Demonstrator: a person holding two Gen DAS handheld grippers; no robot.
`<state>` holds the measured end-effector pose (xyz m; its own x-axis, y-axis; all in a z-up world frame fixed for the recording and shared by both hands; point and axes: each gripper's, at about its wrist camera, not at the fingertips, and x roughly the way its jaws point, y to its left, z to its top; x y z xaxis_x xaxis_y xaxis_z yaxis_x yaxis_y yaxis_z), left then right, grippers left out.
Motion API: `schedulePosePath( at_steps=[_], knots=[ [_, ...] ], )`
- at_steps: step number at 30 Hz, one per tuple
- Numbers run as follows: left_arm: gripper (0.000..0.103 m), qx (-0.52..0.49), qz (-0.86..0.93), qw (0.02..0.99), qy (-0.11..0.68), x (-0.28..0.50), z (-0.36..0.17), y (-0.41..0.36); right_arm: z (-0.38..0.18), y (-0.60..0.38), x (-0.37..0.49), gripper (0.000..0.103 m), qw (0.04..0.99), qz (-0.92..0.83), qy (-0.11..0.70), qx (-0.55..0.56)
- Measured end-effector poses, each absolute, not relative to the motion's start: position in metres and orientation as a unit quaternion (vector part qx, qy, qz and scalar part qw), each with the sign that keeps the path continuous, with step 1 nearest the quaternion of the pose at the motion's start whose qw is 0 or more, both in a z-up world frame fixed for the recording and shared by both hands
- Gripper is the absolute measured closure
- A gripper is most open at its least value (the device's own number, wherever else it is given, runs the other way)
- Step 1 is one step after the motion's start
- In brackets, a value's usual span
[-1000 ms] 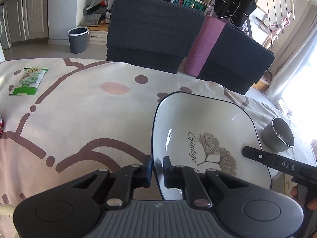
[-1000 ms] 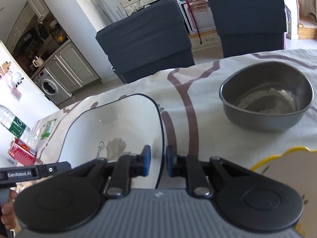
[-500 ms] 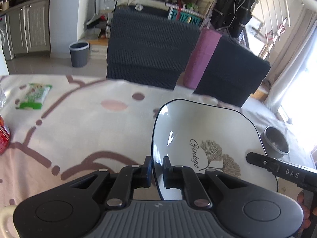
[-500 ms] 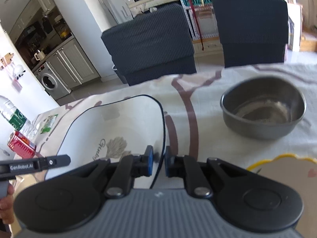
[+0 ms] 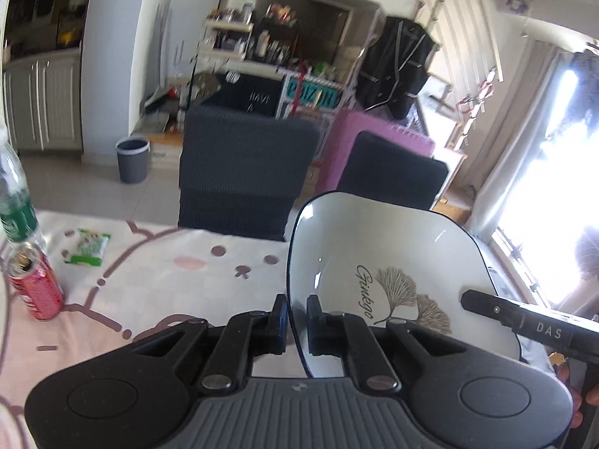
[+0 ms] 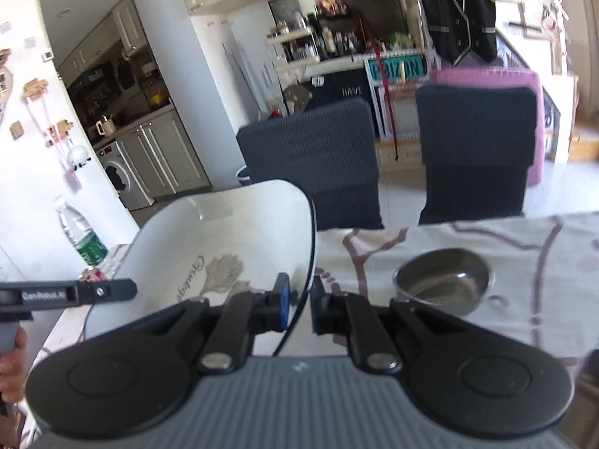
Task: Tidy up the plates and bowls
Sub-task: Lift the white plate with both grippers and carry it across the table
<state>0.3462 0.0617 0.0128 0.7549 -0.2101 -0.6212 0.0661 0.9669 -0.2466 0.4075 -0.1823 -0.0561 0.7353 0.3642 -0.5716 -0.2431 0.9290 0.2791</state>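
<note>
Left wrist: white plate [image 5: 397, 262], blk rim, ginkgo print

My right gripper [image 6: 297, 308] pinches white plate [image 6: 224, 247] rim, center frame; steel bowl [image 6: 443, 280] right on tablecloth [image 6: 524, 262].

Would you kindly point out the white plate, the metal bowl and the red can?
white plate [image 5: 404, 247]: left wrist view, bare inner face.
metal bowl [image 6: 443, 280]: right wrist view, inside.
red can [image 5: 35, 292]: left wrist view, side wall.

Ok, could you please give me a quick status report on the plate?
Left gripper and right gripper shut on opposite rims of white plate. Plate clear of table. Steel bowl on tablecloth, rightward.
</note>
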Motion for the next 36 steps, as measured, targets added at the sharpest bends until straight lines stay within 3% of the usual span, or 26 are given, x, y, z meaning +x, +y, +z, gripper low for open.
schedulePosePath(
  at_steps=[8, 15, 36],
  knots=[
    [0.093, -0.121, -0.096, 0.935, 0.32, 0.255, 0.054, 0.039, -0.004, -0.209, 0.322, 0.09, 0.938, 0.151, 0.299, 0.094],
    [0.094, -0.129, -0.111, 0.93, 0.327, 0.196, 0.051, 0.018, -0.003, -0.234, 0.259, 0.09, 0.936, 0.141, 0.308, 0.098],
    [0.094, -0.183, -0.11, 0.829, 0.517, 0.191, -0.096, -0.03, -0.121, -0.276, 0.231, 0.09, 0.874, 0.077, 0.472, 0.08]
  ],
)
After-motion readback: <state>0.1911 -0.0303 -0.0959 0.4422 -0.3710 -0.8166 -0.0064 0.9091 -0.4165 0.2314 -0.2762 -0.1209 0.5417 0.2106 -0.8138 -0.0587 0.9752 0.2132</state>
